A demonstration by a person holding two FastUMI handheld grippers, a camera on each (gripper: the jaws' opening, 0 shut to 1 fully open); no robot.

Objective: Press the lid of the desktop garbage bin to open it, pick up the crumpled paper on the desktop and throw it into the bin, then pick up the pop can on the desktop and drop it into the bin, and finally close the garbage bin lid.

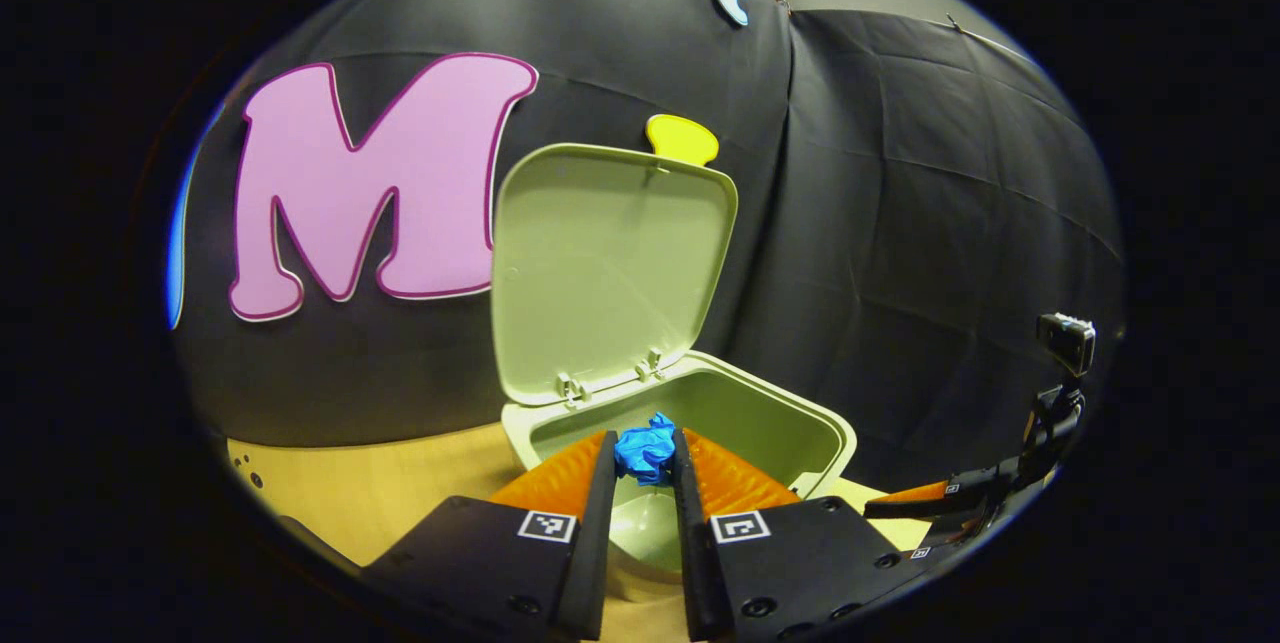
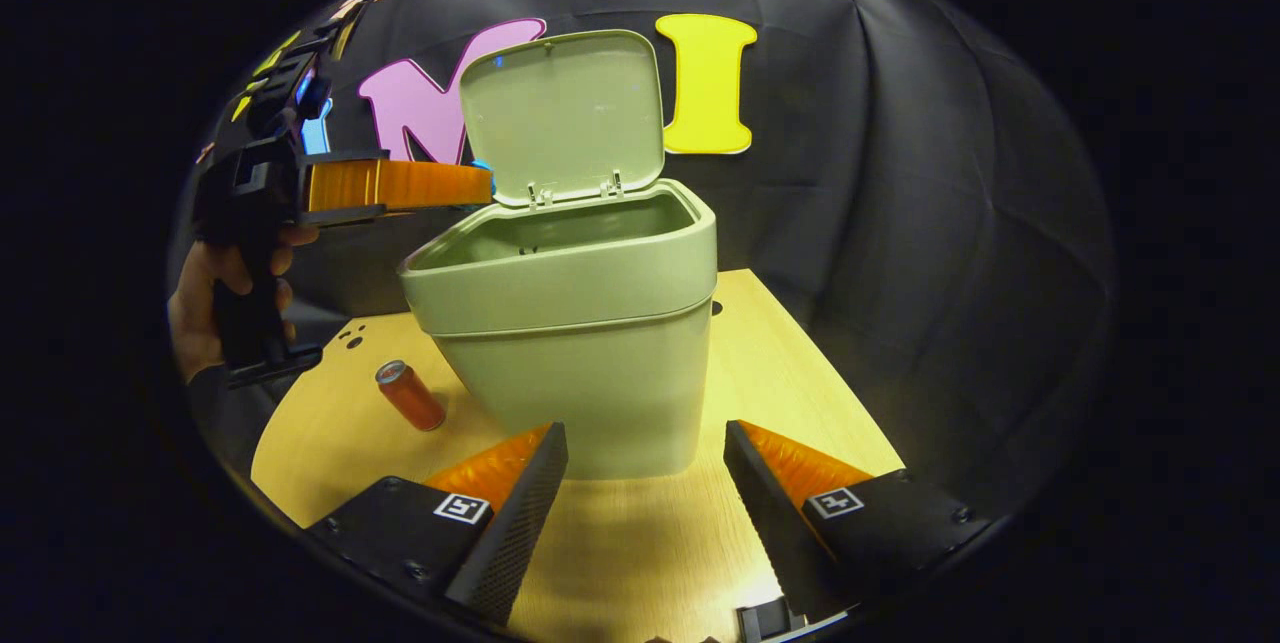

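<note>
The pale green bin (image 2: 580, 323) stands on the wooden desktop with its lid (image 2: 562, 113) hinged up at the back. My left gripper (image 1: 646, 455) is shut on the blue crumpled paper (image 1: 646, 451), holding it just above the bin's open mouth (image 1: 760, 418). In the right gripper view that same left gripper (image 2: 400, 185) reaches in from the left at rim height, held by a hand (image 2: 205, 308). A red pop can (image 2: 410, 395) stands on the desktop left of the bin. My right gripper (image 2: 645, 453) is open, low in front of the bin.
The wooden desktop (image 2: 800, 403) extends to the right of the bin and in front of it. Black cloth walls close in behind and on both sides. The right gripper (image 1: 960, 498) appears at the lower right in the left gripper view.
</note>
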